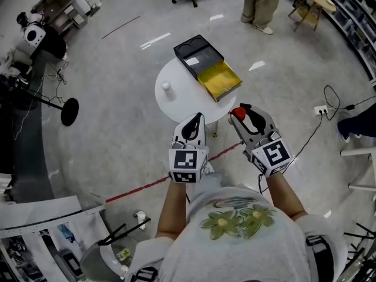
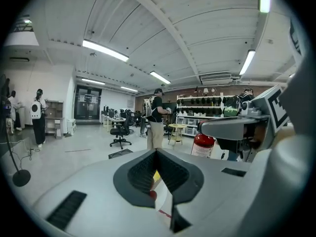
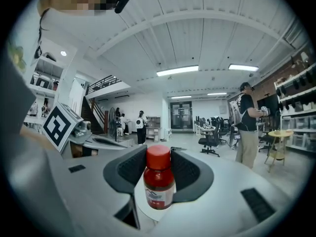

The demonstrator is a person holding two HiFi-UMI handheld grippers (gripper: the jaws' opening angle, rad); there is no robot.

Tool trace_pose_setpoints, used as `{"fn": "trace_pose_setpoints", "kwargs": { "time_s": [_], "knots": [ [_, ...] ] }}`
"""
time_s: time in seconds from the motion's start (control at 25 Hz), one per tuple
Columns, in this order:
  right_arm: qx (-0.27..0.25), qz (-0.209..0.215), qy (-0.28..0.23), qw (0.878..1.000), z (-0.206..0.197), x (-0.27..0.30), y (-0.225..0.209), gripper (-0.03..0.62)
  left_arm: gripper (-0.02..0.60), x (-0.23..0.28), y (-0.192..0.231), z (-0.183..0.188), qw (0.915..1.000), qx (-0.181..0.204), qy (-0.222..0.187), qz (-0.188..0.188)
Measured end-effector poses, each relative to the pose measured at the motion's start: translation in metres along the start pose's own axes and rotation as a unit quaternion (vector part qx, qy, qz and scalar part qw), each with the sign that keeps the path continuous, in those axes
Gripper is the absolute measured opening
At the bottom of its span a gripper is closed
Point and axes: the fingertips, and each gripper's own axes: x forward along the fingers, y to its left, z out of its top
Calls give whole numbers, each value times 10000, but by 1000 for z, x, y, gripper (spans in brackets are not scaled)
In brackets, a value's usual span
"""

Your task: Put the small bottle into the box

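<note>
Our right gripper (image 1: pixel 239 111) clamps the small red-capped bottle (image 3: pixel 159 179), well short of the box (image 1: pixel 200 60); our left gripper (image 2: pixel 157 152) is closed, empty. We should keep it upright, reach over the box's yellow tray (image 1: pixel 222 78), lower, then release.

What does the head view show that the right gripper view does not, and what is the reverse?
Only the head view: the round white table, the black box with its yellow part on that table, and a small white item standing apart from the box. Only the right gripper view: the label of the small red bottle and the ceiling lights. Both: the right hand-held gripper closed on that bottle, and the marker cube of the left hand-held gripper.
</note>
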Motion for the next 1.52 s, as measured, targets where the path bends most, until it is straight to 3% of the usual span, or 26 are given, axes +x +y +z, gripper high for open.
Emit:
{"fn": "trace_pose_setpoints", "kwargs": {
  "time_s": [0.32, 0.68, 1.2, 1.52],
  "knots": [
    [44, -186, 92, 9998, -2, 60, -1, 155, 0, 25, 56, -13, 9998, -113, 107, -136],
    [159, -126, 343, 9992, -17, 96, -2, 155, -1, 42, 74, -27, 9990, -247, 272, -244],
    [215, 189, 316, 9991, -8, 170, -45, 156, 0, 91, 139, -10, 9984, -316, 350, 300],
    [158, 393, 115, 9990, 17, 209, -81, 155, 0, 133, 153, 10, 9982, -323, 388, 338]
  ]
}}
